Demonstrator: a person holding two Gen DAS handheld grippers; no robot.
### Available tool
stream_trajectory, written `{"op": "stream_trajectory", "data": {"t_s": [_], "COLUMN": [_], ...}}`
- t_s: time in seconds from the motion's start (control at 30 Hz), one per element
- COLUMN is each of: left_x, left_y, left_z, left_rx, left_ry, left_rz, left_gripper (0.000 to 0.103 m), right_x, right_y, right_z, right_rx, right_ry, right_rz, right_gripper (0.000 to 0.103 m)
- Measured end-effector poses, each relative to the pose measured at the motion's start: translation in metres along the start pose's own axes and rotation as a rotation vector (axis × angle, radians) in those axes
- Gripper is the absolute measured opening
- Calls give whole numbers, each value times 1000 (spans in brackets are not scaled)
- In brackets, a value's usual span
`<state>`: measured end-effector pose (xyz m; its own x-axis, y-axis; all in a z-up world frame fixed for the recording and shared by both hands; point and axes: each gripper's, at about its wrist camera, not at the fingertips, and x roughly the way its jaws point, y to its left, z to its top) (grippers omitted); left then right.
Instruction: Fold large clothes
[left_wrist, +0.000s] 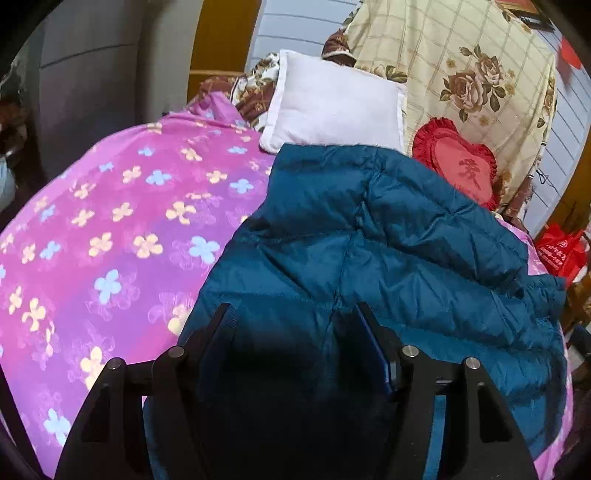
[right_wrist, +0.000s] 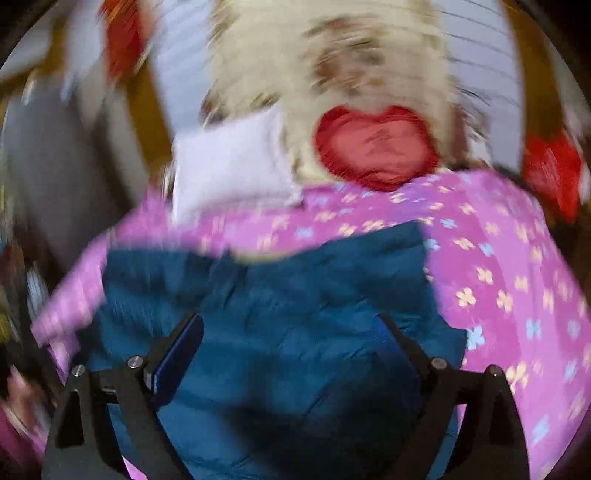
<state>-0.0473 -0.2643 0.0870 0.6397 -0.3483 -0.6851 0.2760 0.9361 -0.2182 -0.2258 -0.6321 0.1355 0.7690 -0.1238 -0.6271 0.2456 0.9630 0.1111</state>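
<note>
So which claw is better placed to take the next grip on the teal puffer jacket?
Probably left. The left claw is open over the teal quilted puffer jacket, in line with a raised crease, and its view is sharp. The right claw is also open above it, but its view is blurred.

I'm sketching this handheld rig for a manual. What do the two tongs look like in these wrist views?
Both look alike. The left tongs have two matte black, wedge-shaped fingers, each with a flat blue pad on its inner face, and round silver pins on the black linkage behind. The right tongs show the same black fingers, blue pad and silver pins, though blurred. No cables, markings or sleeves are visible.
</note>
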Motion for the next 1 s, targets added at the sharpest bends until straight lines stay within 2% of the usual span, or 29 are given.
{"op": "stream_trajectory", "data": {"t_s": [0.07,0.17,0.27,0.33,0.47,0.53,0.6,0.7,0.73,0.87,0.9,1.0], "left_x": [8,30,43,50,57,50,39,31,32,56,64,75], "left_y": [-4,-7,-2,2,1,-2,-2,-5,-8,-15,-15,-12], "left_z": [3,4,6,8,14,17,20,28,31,38,37,34], "left_rx": [24,48,26,1,-10,7,1,7,18,36,35,37], "left_ry": [2,43,26,11,32,50,26,-20,-20,40,59,57], "left_rz": [34,86,83,72,82,90,44,30,36,76,102,130], "left_gripper": [46,47,53,57,58,57,57,57,57,57,57,58], "right_x": [20,67,112,132,160,166,159,125,115,91,92,108], "right_y": [16,24,21,16,10,9,11,6,4,-18,-28,-55], "right_z": [-2,4,7,8,12,12,11,10,11,17,18,15], "right_rx": [-51,-48,-36,-22,6,10,4,-3,-14,-61,-58,1], "right_ry": [8,63,127,139,142,158,165,124,107,83,96,158], "right_rz": [-22,-32,-111,-144,-183,-196,-200,-120,-124,-224,-268,-296], "right_gripper": [95,94,93,93,94,94,94,94,94,94,94,94]}}
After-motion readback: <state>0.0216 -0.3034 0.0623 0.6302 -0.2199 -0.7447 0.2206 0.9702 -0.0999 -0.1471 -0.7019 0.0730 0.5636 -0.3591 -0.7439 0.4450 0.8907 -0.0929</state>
